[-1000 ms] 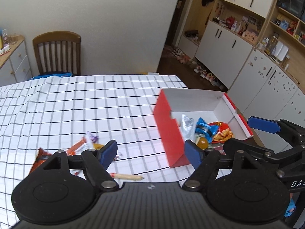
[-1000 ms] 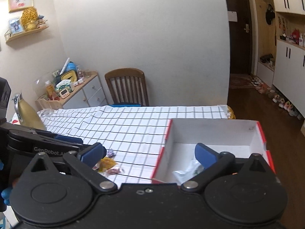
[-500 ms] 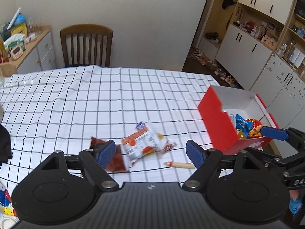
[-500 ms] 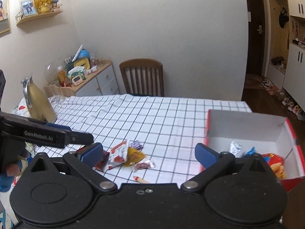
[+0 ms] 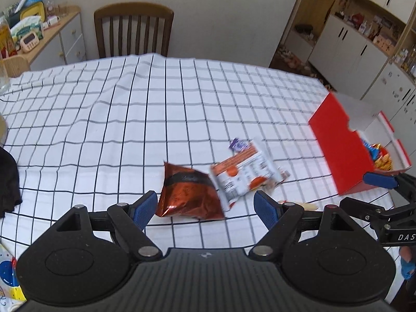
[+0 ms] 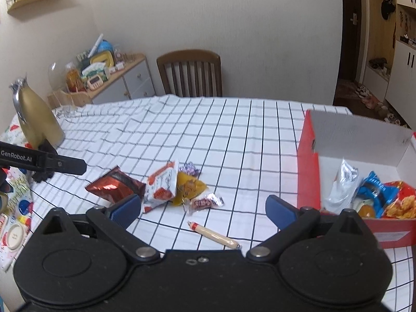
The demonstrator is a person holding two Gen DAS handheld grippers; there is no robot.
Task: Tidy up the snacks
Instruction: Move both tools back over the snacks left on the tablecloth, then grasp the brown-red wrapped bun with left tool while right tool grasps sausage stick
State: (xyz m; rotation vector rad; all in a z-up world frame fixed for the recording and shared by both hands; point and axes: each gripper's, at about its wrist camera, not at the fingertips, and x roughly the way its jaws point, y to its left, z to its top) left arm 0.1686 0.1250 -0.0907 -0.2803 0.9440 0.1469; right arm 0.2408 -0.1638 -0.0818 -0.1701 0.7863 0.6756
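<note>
A red box with white inside (image 6: 309,171) (image 5: 338,145) stands at the table's right end and holds several snack packets. Loose snacks lie on the checked cloth: a dark red foil bag (image 5: 187,192) (image 6: 114,186), a white and orange packet (image 5: 244,171) (image 6: 162,186), a yellow packet (image 6: 188,186), a purple candy (image 6: 189,167), a small red-label candy (image 6: 204,202) and a sausage stick (image 6: 214,235). My left gripper (image 5: 205,208) is open and empty, just in front of the foil bag. My right gripper (image 6: 202,208) is open and empty above the sausage stick.
A wooden chair (image 5: 132,28) stands at the table's far side. A gold bottle (image 6: 36,119) stands at the left end of the table. A sideboard (image 6: 117,78) with clutter is against the wall. Cabinets (image 5: 358,44) are on the right.
Both grippers have swung left, away from the red box and toward the loose snacks. The foil bag now lies right before my left gripper. Both stay open.
</note>
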